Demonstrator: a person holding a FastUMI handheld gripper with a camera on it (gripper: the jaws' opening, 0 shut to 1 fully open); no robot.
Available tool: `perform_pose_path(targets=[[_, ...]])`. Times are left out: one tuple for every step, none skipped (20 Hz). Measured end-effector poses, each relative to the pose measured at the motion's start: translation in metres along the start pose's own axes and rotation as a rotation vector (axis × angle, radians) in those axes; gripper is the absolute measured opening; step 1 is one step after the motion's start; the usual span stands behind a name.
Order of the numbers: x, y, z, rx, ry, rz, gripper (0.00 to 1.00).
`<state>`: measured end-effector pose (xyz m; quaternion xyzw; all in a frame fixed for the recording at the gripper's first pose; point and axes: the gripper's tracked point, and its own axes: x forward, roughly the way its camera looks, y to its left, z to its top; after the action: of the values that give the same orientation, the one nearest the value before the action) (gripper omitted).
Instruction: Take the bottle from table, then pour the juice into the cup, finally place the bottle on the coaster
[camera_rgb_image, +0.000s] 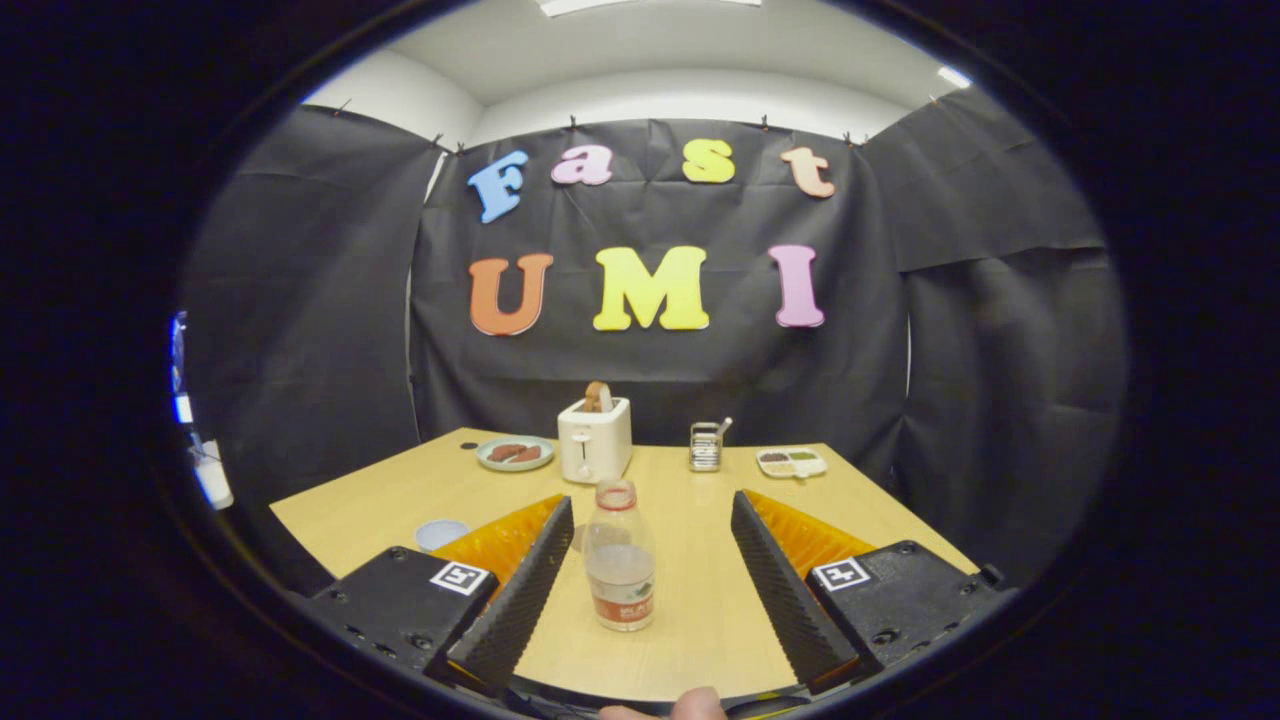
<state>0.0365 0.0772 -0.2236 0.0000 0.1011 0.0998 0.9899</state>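
Note:
A clear plastic bottle (620, 556) with an open neck, a little juice in its lower half and an orange label stands upright on the wooden table (690, 600). It sits between my two fingers, closer to the left one, with a gap on each side. My gripper (650, 520) is open and touches nothing. A pale round cup or coaster (441, 533) lies on the table just left of the left finger (520, 590), partly hidden by it; I cannot tell which it is.
Along the table's far edge stand a white toaster (594, 438) with toast in it, a plate of food (515, 453) to its left, a small metal rack (706, 446) and a divided dish (791, 462) to the right. A fingertip (690, 706) shows below the gripper.

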Motion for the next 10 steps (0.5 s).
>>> perform_pose_path(targets=[[0.005,0.004,-0.014,0.006,0.025,0.007,1.0],[0.011,0.006,-0.025,0.013,0.048,0.014,1.0],[0.017,0.007,-0.035,0.022,0.07,0.018,1.0],[0.023,0.008,-0.044,0.03,0.089,0.017,1.0],[0.028,0.008,-0.052,0.035,0.107,0.017,1.0],[0.035,0.009,-0.06,0.036,0.129,0.016,1.0],[0.041,0.011,-0.07,0.036,0.152,0.019,1.0],[0.047,0.012,-0.078,0.038,0.176,0.02,1.0],[0.052,0.013,-0.084,0.043,0.194,0.025,1.0],[0.058,0.015,-0.092,0.046,0.217,0.03,1.0]])
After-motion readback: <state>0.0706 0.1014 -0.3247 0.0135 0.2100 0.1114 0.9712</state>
